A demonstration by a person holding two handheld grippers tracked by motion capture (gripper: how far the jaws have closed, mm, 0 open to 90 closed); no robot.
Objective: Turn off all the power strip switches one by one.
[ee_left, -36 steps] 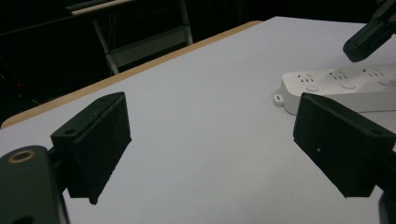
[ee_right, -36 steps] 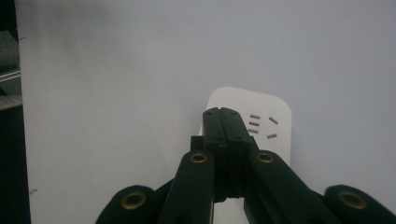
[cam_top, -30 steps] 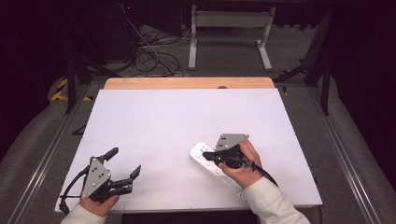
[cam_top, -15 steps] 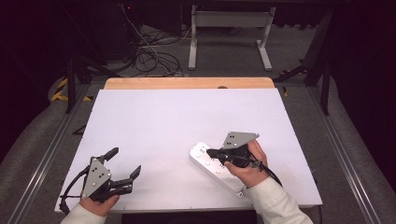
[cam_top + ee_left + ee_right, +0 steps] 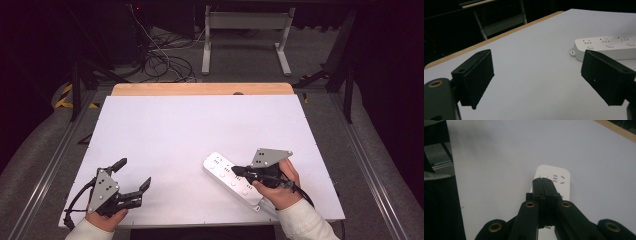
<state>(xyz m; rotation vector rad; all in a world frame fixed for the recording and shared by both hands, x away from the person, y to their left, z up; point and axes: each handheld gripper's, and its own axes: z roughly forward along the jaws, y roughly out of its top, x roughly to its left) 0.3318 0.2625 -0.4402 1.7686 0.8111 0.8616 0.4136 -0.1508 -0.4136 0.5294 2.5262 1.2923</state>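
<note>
— Right gripper: what's its state?

— Jaws pressed together, nothing between them. Its tip hangs over the long white plastic power strip, above the row of round buttons beside the sockets. Whether the tip actually touches a button, I can't tell from the right gripper view.

— Where does the strip lie?

— Flat on the white table top, near the front edge, right of centre, running diagonally from upper left to lower right. Its far rounded end points toward the table's middle; the near end sits under the person's right hand.

— And the other side?

— Left gripper sits at the front left corner of the table, held in the left hand, jaws wide apart and empty. It is well apart from the strip, which shows beyond its right jaw in the left gripper view.

— Anything past the table?

— A wooden strip along the far edge, then a tangle of cables on the grey floor and the legs of a white metal frame.
</note>
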